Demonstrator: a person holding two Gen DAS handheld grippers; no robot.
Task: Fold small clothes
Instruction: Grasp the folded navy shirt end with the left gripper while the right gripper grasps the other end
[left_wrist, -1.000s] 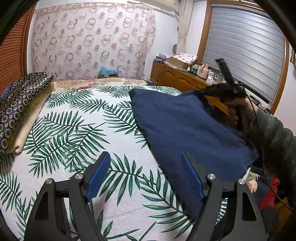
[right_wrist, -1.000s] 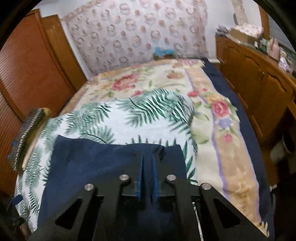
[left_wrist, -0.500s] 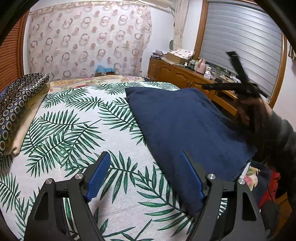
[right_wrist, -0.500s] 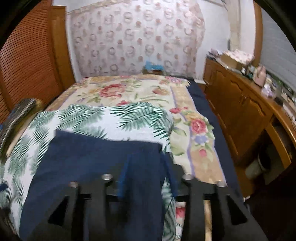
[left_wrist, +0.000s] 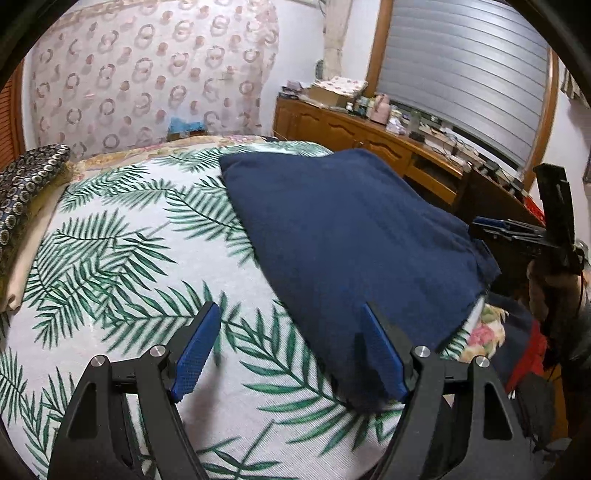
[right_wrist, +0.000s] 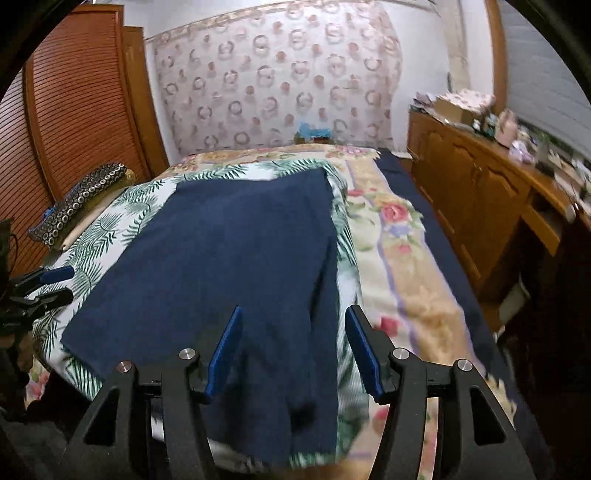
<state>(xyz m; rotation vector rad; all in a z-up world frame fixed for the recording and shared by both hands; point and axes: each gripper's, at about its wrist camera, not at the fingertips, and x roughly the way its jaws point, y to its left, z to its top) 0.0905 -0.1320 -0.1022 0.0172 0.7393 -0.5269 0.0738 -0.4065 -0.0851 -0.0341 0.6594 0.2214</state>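
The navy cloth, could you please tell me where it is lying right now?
The navy cloth lies spread flat on the palm-leaf sheet, toward the bed's right side near the floral blanket, just ahead of the open right gripper.

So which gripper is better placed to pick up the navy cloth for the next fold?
Likely right: the right gripper is open directly over the navy cloth's near edge. The left gripper is open mostly over bedspread.
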